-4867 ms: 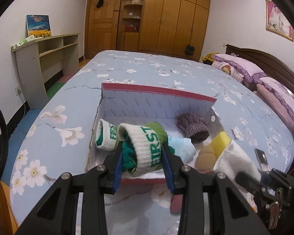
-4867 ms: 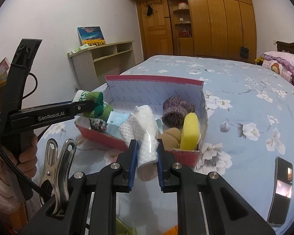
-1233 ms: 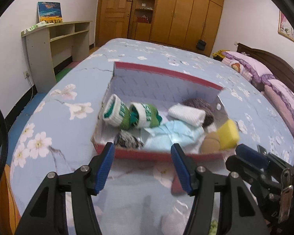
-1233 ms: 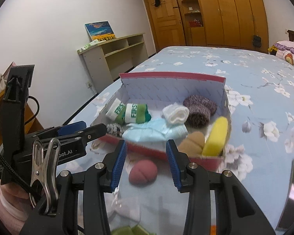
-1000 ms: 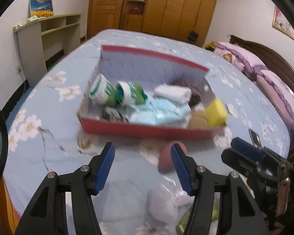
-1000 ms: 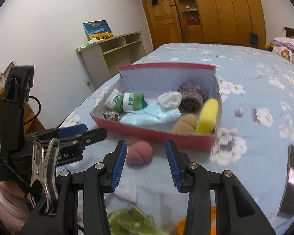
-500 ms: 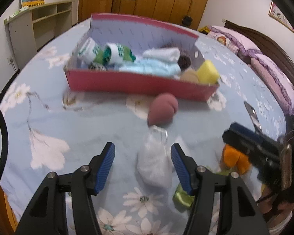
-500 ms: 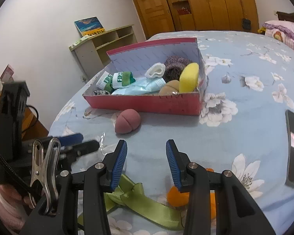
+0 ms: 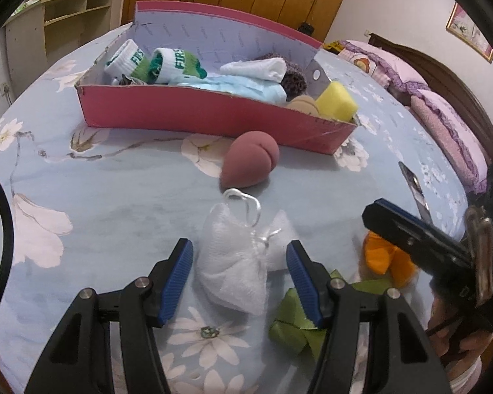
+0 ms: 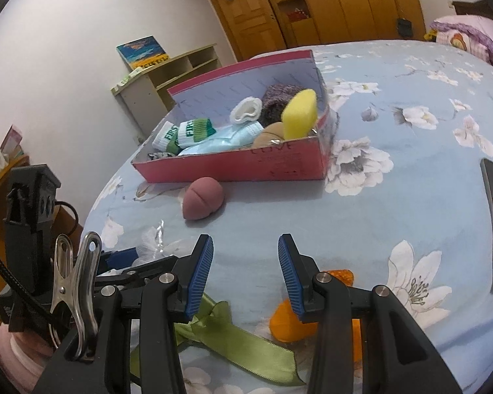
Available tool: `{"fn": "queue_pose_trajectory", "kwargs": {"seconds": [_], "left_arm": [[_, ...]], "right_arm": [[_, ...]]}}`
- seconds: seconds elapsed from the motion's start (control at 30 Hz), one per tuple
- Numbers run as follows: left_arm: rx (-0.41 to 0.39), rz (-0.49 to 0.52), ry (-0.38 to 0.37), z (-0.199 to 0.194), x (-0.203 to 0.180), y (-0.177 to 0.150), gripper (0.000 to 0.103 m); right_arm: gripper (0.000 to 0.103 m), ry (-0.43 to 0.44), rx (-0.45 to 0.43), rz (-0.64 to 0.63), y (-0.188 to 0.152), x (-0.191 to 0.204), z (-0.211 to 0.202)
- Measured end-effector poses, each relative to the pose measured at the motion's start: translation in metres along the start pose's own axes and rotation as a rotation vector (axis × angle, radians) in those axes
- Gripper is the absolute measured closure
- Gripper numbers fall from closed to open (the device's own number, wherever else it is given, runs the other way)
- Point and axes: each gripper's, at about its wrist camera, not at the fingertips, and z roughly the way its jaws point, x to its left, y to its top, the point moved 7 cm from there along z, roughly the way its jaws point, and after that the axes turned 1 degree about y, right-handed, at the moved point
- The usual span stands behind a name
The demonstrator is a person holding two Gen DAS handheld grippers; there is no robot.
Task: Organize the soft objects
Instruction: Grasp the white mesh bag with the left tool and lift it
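The white pouch (image 9: 235, 264) is loose gauzy mesh cloth with a glossy cord loop. The pink box (image 9: 213, 111) looks like matt cardboard. The green ribbon (image 10: 233, 339) is shiny satin. The yellow sponge (image 9: 337, 101) is porous foam. The bedsheet (image 9: 115, 197) is smooth printed cloth.

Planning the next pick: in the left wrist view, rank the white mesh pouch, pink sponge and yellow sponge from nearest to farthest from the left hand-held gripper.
1. White mesh pouch: on the bedspread, between the left hand-held gripper's open jaws.
2. Pink sponge: farther ahead, outside the red box.
3. Yellow sponge: inside the box's right end.
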Motion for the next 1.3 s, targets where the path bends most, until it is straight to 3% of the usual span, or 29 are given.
{"fn": "queue_pose_trajectory", "kwargs": {"seconds": [0.23,0.4,0.5,0.77,1.07,1.3], "left_arm": [[-0.016,0.027,0.018,0.004,-0.006,0.0,0.043],[-0.028,0.053,0.018,0.004,-0.007,0.0,0.068],[-0.027,0.044,0.002,0.002,-0.005,0.0,0.073],[-0.085,-0.001,0.044,-0.018,0.019,0.011,0.074],[-0.16,-0.096,0.164,-0.032,0.072,0.019,0.074],[-0.159,-0.142,0.202,-0.026,0.092,0.015,0.073]], "right_arm": [[0.06,0.003,0.012,0.0,-0.003,0.0,0.004],[0.06,-0.004,0.019,0.002,-0.004,-0.001,0.007],[0.06,-0.007,0.023,0.004,-0.005,-0.001,0.007],[0.06,-0.017,0.034,-0.006,-0.007,0.003,0.01],[0.06,-0.034,0.063,-0.054,-0.007,0.015,0.018],[0.06,-0.048,0.103,-0.135,0.0,0.039,0.034]]}}
